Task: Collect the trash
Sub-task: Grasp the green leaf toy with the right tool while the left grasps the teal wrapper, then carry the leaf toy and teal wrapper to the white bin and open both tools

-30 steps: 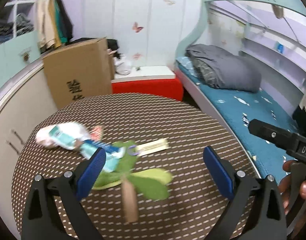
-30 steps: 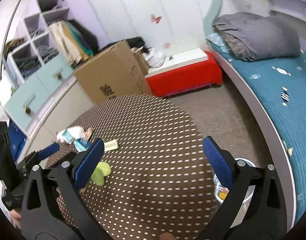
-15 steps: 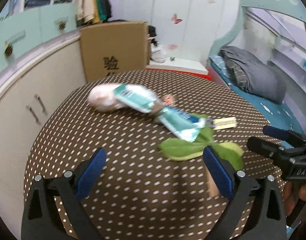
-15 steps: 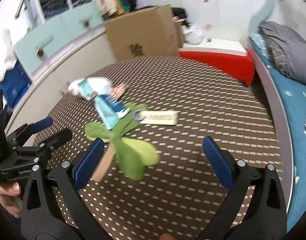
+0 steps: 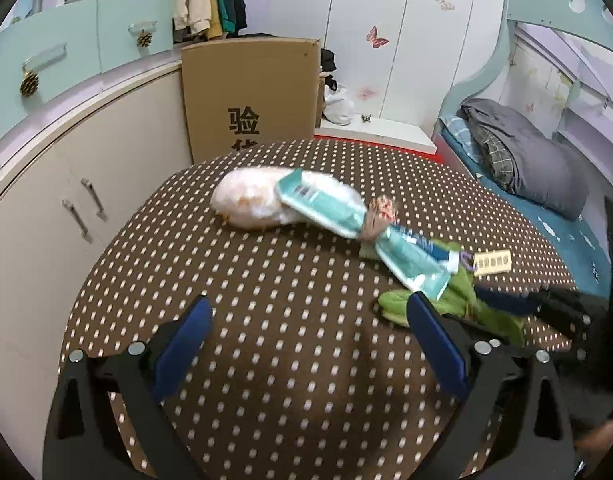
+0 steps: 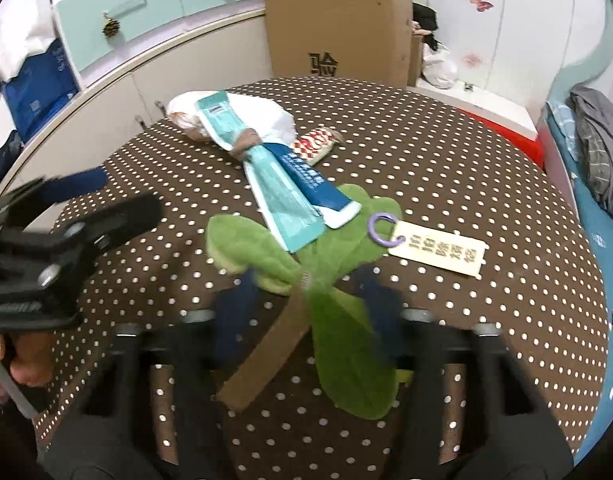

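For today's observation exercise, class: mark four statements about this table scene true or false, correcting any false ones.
1. The green leaf-shaped item lies between the right claw's closing jaws. True.
2. The left claw grips the teal wrapper. False: it is open over bare tablecloth.
3. The wooden tag hangs on a purple ring. True.
4. The cardboard box sits on the table. False: it stands behind it.
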Demonstrator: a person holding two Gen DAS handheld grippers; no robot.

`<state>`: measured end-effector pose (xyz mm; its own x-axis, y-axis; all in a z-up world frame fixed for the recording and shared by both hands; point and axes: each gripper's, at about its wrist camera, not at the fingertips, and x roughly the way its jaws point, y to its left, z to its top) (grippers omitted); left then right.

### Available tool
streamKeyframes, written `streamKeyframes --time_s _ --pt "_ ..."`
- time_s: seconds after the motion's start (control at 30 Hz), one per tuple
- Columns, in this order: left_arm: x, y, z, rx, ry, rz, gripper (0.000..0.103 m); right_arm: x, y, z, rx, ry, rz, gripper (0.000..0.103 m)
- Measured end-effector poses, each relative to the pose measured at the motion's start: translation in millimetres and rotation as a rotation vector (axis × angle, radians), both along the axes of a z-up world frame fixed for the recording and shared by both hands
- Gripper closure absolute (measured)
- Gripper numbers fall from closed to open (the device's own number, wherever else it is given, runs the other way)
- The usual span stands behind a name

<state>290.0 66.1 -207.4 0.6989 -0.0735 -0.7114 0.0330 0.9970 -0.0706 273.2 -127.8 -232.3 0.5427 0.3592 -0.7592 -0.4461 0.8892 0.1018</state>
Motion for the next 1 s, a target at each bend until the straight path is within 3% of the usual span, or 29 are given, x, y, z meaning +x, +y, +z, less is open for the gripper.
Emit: streamKeyframes --time_s 0.33,0.47,0.57,1.0 --pt "63 -20 -8 -0.079 0.063 0.035 0.008 -7 -9 1 0.019 0.004 0.018 0.077" --pt "71 -25 -16 -0.176 0.109 -0.003 0.063 -11 -13 2 0.027 0.008 0.022 0.087" --pt "62 -29 -12 -0.176 0.086 -0.009 0.079 -18 -21 4 0.047 0.007 0.021 0.089" --pt "-9 -21 6 -0.184 0.019 -0.061 0.081 -58 -70 39 0.151 -0.061 -0.033 0.090"
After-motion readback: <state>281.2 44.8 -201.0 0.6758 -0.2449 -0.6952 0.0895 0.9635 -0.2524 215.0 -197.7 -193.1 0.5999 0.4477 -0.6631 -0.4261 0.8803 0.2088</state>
